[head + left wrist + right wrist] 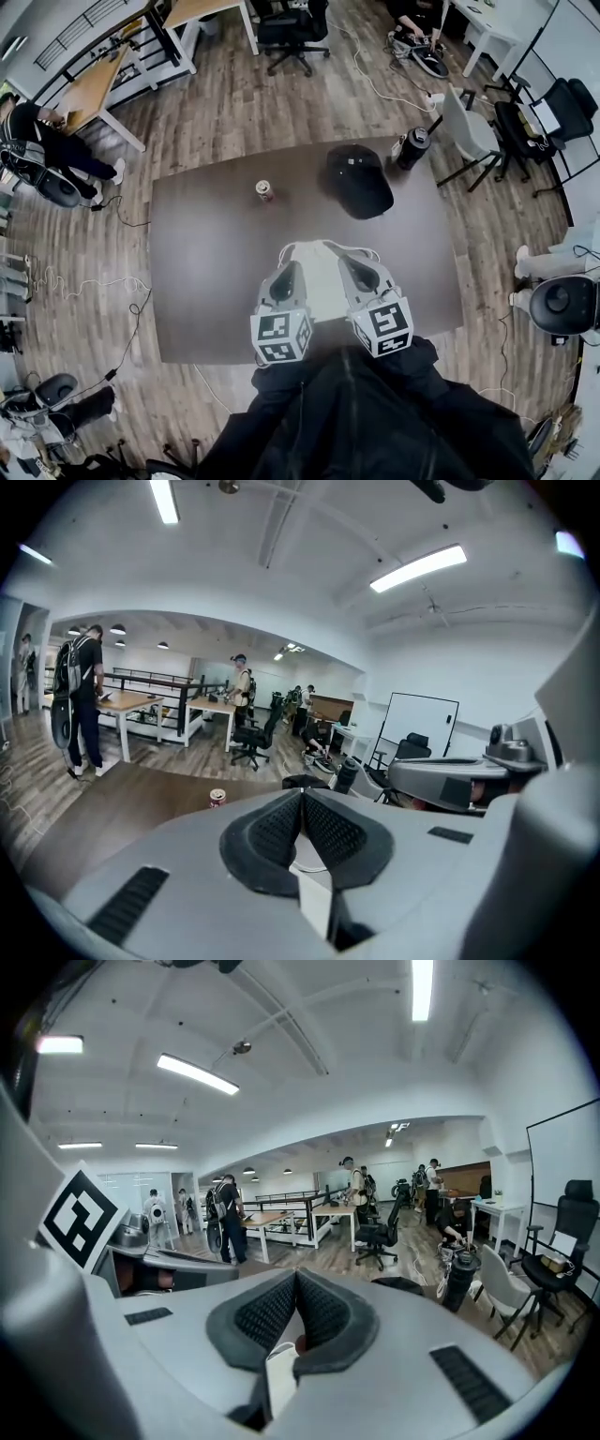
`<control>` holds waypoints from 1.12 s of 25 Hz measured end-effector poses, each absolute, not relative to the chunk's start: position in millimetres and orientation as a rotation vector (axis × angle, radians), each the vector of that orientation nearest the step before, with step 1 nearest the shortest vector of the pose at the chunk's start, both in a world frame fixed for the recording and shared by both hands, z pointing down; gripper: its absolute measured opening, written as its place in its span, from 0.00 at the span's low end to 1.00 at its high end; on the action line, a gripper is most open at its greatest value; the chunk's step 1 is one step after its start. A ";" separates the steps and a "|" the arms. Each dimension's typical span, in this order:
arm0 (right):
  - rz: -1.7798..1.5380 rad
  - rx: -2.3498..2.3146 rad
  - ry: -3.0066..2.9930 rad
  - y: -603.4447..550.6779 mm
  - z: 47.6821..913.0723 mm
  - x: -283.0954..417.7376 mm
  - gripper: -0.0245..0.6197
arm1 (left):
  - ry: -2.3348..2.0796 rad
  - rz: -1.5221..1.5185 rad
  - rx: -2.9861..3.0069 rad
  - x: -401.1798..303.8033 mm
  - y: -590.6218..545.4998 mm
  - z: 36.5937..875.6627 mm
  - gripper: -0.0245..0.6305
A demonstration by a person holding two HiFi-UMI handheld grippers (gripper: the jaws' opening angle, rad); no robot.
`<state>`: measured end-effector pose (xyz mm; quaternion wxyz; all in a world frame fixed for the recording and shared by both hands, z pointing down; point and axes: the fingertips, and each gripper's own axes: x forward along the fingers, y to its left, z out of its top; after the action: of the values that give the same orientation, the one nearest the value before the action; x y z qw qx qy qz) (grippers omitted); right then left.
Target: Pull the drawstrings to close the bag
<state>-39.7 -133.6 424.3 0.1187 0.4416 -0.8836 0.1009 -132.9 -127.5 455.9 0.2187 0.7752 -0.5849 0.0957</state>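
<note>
A white drawstring bag lies flat on the dark table, its cords looping out at the far end. My left gripper sits at the bag's left side and my right gripper at its right. In the left gripper view the left gripper has its jaws together, with a white cord and white material caught low between the pads. In the right gripper view the right gripper is closed too, pinching a white piece of the bag's drawstring.
A small can stands at the table's far middle. A black cap lies right of it and a black bottle stands at the far right corner. Chairs, desks and people surround the table.
</note>
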 end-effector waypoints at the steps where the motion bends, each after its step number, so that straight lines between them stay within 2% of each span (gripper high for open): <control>1: 0.288 1.302 -2.591 -131.6 418.7 -39.1 0.08 | -1.618 0.253 2.152 -131.0 -125.8 449.8 0.10; 10: 0.207 1.350 -2.636 -119.0 383.6 -34.8 0.07 | -1.645 0.229 2.230 -113.0 -116.8 413.8 0.09; 28: 0.148 1.318 -2.660 -119.4 374.7 -18.6 0.07 | -1.681 0.229 2.232 -96.0 -115.1 407.5 0.09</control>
<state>-18.6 -119.4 374.7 0.0843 0.4419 -0.8917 0.0498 -96.0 -115.1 407.5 0.1683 0.7846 -0.5912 0.0805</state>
